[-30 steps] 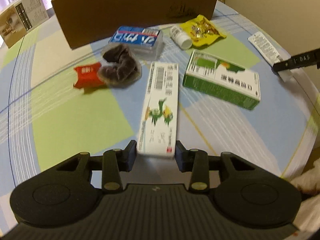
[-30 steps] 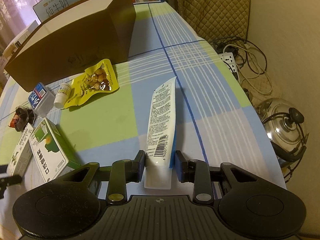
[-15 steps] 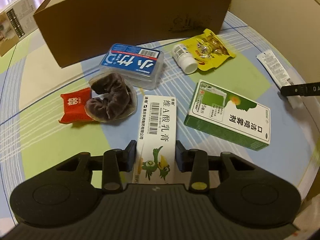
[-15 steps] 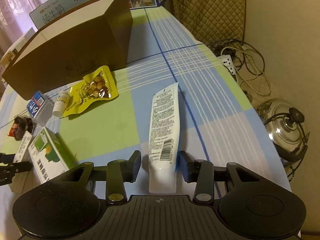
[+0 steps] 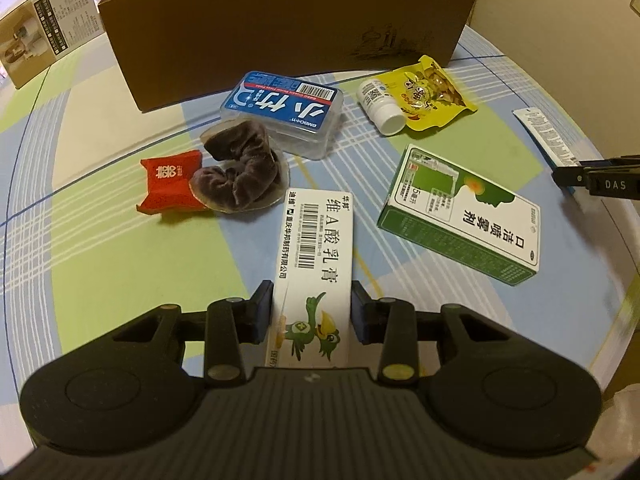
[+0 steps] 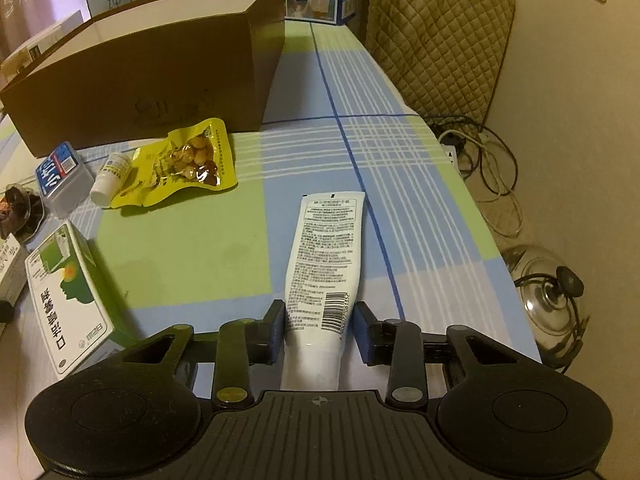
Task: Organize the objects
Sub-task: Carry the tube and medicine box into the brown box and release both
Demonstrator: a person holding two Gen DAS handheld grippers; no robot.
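We've now got the left tool point(image 5: 311, 309) clamped on the ointment box point(image 5: 316, 264) while the right tool point(image 6: 319, 330), after widening, is closing around the white tube point(image 6: 326, 264), so both look nearly ready for the cardboard box point(image 5: 288, 28).

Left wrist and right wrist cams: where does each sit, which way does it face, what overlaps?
Left wrist: on the left tool, angled down at the table, straddling a white ointment box; only its fingers show.
Right wrist: on the right tool, angled down along the table edge, jaws closing around a white tube; only its fingers show.
Shared: cardboard box, green box, yellow snack pouch.
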